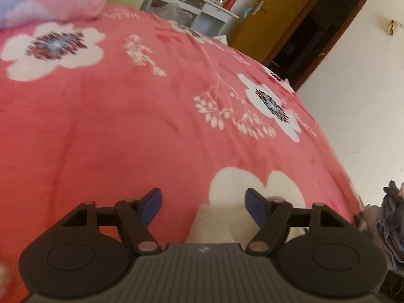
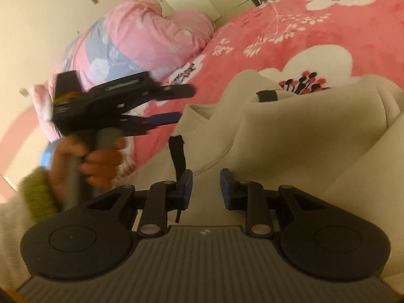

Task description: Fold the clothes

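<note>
- Ahead of the left gripper [image 1: 203, 205], a soft pink bedspread [image 1: 121, 116] printed with big white flowers is spreading out to the far edge of the bed; its nap is looking fuzzy and faintly creased.
- The left gripper's blue-padded fingers are standing wide apart over the bedspread, gripping nothing.
- Beyond its fingers, a white shelf unit [image 1: 192, 5] crowded with small items is standing past the bed, with a yellow-brown wooden door [image 1: 275, 17] hanging open to its right.
- At that gripper's far right, a bundle of dark grey-blue fabric [image 1: 392, 224] is sitting past the bed's edge.
- Just in front of the right gripper [image 2: 205, 188], a cream garment [image 2: 298, 136] is lying on the bedspread [image 2: 328, 32] in thick, smooth, rounded folds with a stitched hem; only this view is showing it.
- The right gripper's fingers are standing apart with a gap between the blue pads; a black strap [image 2: 178, 155] from the garment is hanging down against the left pad, and I cannot tell whether it is caught there.
- To the right gripper's left, the person's hand [image 2: 85, 161], in a fuzzy green cuff, is holding the left gripper [image 2: 181, 104], blurred, above the bed.
- Behind that, a puffy pink and pale blue quilt [image 2: 141, 43] is lying rolled up at the bed's edge.
</note>
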